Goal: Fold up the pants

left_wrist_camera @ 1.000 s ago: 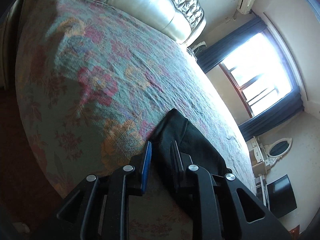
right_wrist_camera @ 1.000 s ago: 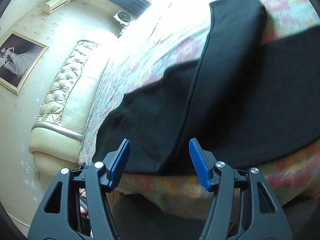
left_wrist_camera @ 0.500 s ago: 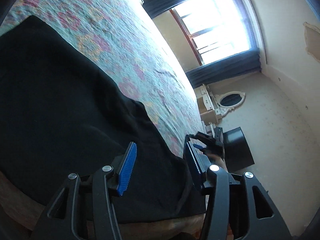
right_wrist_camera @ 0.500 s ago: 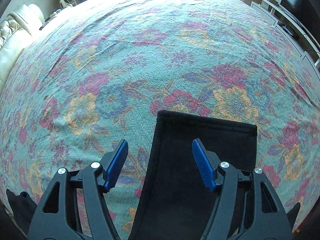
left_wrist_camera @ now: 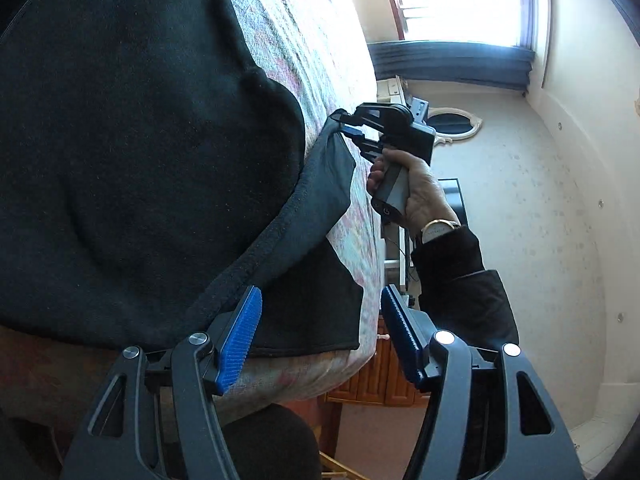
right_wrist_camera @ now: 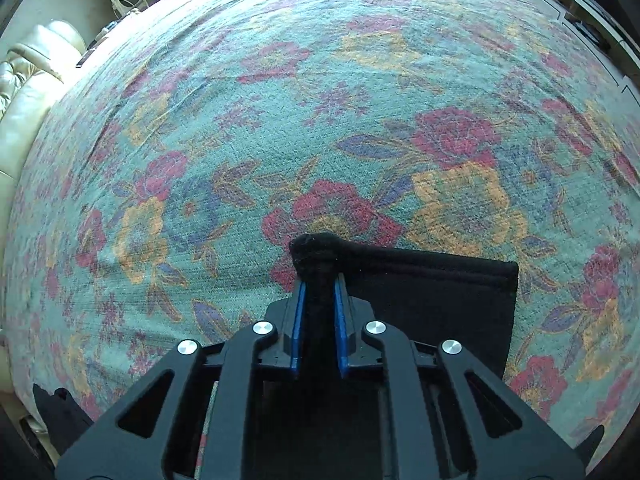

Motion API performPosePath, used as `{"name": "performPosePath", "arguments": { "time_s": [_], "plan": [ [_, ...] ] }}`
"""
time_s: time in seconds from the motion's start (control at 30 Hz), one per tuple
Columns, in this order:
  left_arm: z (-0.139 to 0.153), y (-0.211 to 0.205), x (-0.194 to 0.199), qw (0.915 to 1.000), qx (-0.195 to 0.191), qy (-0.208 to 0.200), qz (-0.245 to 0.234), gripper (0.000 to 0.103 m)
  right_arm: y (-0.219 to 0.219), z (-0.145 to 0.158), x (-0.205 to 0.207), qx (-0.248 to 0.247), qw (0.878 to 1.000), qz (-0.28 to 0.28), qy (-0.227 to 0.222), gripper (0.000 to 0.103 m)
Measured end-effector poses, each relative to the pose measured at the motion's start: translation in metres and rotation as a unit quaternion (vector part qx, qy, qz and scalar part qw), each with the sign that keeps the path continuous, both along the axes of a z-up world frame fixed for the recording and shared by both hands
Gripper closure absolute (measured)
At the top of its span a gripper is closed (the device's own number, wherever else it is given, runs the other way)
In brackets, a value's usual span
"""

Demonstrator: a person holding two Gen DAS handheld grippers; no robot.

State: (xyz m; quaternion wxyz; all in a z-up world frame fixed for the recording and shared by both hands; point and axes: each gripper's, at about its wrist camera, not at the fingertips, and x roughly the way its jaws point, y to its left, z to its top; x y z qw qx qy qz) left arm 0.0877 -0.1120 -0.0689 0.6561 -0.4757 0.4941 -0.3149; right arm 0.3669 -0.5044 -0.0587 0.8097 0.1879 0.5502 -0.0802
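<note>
Pants (left_wrist_camera: 132, 152), black, lie along the near edge of the bed (right_wrist_camera: 360, 92), whose floral cover stretches broad and bare beyond them toward the far side. In the left wrist view the dark cloth fills the left half, its thick seamed edge running down toward the left tongs (left_wrist_camera: 320, 340), which are spread wide with the pants' lower edge lying between the blue pads, nothing pinched. Further along, the right tongs (right_wrist_camera: 318, 312) are clenched on a bunched corner of the pants, lifting it into a small peak just above the cover, with a flat hemmed panel beside it. The person's hand (left_wrist_camera: 416, 192) holds the handle of that tool beside the bed's edge.
</note>
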Motion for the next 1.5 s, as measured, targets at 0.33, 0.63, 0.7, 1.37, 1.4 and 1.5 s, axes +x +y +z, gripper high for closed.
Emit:
{"name": "performPosePath", "arguments": {
  "time_s": [0.33, 0.63, 0.7, 1.37, 1.4, 1.5],
  "plan": [
    [-0.011, 0.000, -0.009, 0.9954, 0.007, 0.036, 0.088, 0.037, -0.067, 0.073, -0.123, 0.117, 0.980, -0.024, -0.159, 0.094],
    [-0.012, -0.003, -0.025, 0.9956, 0.018, 0.047, 0.078, 0.034, -0.147, 0.080, -0.291, 0.147, 0.960, -0.082, -0.224, 0.094],
    [-0.015, -0.009, -0.030, 0.9950, 0.016, 0.059, 0.078, 0.034, -0.160, 0.067, -0.320, 0.150, 0.959, -0.099, -0.217, 0.094],
    [0.004, -0.021, -0.026, 0.9892, 0.022, 0.047, 0.137, 0.034, -0.182, 0.043, -0.378, 0.246, 0.932, -0.117, -0.238, 0.094],
    [0.005, -0.021, -0.024, 0.9887, 0.022, 0.043, 0.142, 0.034, -0.182, 0.041, -0.381, 0.248, 0.932, -0.118, -0.237, 0.094],
    [0.002, -0.022, -0.015, 0.9884, 0.035, 0.042, 0.142, 0.036, -0.184, 0.036, -0.386, 0.250, 0.932, -0.122, -0.231, 0.094]
  ]
}}
